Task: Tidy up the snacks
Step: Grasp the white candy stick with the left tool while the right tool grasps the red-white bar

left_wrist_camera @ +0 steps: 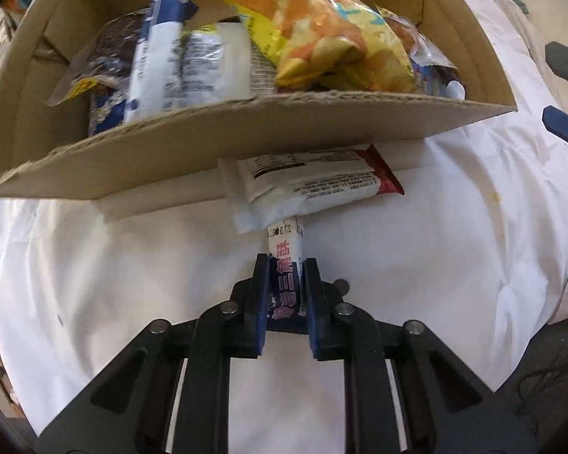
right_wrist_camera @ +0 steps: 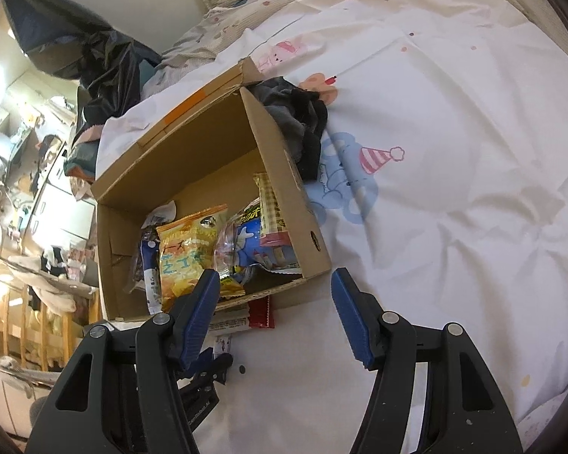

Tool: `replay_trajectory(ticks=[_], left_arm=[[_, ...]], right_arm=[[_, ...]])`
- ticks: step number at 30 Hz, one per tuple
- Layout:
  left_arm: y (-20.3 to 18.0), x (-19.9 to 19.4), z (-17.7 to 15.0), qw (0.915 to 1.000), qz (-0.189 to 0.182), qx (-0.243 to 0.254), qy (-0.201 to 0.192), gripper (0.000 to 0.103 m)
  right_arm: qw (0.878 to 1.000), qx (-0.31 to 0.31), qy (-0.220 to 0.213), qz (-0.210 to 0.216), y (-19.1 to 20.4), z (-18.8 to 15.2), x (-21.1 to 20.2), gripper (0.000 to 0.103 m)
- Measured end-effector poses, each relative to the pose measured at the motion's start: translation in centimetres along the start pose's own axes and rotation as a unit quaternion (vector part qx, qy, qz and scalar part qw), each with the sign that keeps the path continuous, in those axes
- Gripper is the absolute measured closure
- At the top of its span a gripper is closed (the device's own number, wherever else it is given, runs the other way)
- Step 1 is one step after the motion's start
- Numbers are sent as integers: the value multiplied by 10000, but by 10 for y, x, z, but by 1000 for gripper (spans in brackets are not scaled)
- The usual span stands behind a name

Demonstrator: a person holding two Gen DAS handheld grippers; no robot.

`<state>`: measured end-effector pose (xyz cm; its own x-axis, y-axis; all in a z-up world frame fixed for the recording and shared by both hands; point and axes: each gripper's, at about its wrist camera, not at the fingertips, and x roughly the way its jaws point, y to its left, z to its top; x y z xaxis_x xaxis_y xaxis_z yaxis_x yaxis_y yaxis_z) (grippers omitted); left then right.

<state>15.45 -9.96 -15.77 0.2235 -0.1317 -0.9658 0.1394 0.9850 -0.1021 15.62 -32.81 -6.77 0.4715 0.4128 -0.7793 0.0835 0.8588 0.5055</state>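
Left wrist view shows the left tool (left_wrist_camera: 286,265) pinching a narrow white snack stick wrapper with pink and dark blue printing (left_wrist_camera: 284,249), its dark pads pressed against both long sides of the pack. The far end of this stick tucks under a flat white snack packet with a red end and small black text (left_wrist_camera: 314,183), which lies on the white bed sheet (left_wrist_camera: 132,265) right against the near wall of an open brown cardboard box (left_wrist_camera: 223,147). Inside the box sits a heap of snacks: a yellow and orange crinkled chip bag (left_wrist_camera: 322,34) on top toward the right, a white and dark blue upright packet (left_wrist_camera: 157,64) to its left, a white foil packet (left_wrist_camera: 216,64) between them, and a dark packet (left_wrist_camera: 113,45) by the left wall.

Right wrist view shows the right tool (right_wrist_camera: 276,283) spread, with nothing between its blue ribbed pads (right_wrist_camera: 204,314), hovering above the sheet at the box's near right corner. The same box (right_wrist_camera: 284,174) appears from above, with a blue packet with cartoon printing (right_wrist_camera: 246,242) beside the chip bag. A dark grey crumpled cloth (right_wrist_camera: 303,113) rests against the box's far right wall. The sheet bears a cartoon print with a pink striped party hat (right_wrist_camera: 378,159). Part of the left tool is visible at the lower left, beneath the right tool's left finger.
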Motion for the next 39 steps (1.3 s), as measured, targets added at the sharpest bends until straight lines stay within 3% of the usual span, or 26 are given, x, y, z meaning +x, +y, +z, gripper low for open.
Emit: replay_trajectory(ticks=[7, 11, 18, 22, 25, 28, 32, 34, 39], left_arm=[[6, -12, -14, 9997, -224, 11, -113, 89], [-2, -29, -26, 9973, -482, 445, -325, 89], [-36, -68, -39, 9805, -1393, 1259, -580, 89], [-34, -73, -45, 9845, -1274, 1107, -485, 89], [-8, -70, -43, 9933, -866, 692, -332, 89], [18, -74, -40, 9984, -368, 324, -293, 89], [51, -83, -43, 9995, -250, -59, -204, 89], [61, -92, -44, 9994, -73, -138, -297, 89], [78, -105, -48, 9983, 83, -343, -462, 89]], right_arm=[[10000, -86, 8, 13, 5, -5, -2, 38], [9999, -120, 24, -5, 4, -9, -5, 38], [9999, -75, 29, -120, -8, -15, -11, 38], [9999, 20, 42, -150, -16, -16, -14, 38], [9998, 46, 147, -155, -17, -18, -10, 38], [9993, 45, 372, -80, -14, -24, -1, 38], [9969, 283, 715, 181, -7, -39, 24, 38], [9917, 473, 1156, 314, -2, -52, 50, 38], [9894, 112, 1434, -216, 26, -67, 87, 38]])
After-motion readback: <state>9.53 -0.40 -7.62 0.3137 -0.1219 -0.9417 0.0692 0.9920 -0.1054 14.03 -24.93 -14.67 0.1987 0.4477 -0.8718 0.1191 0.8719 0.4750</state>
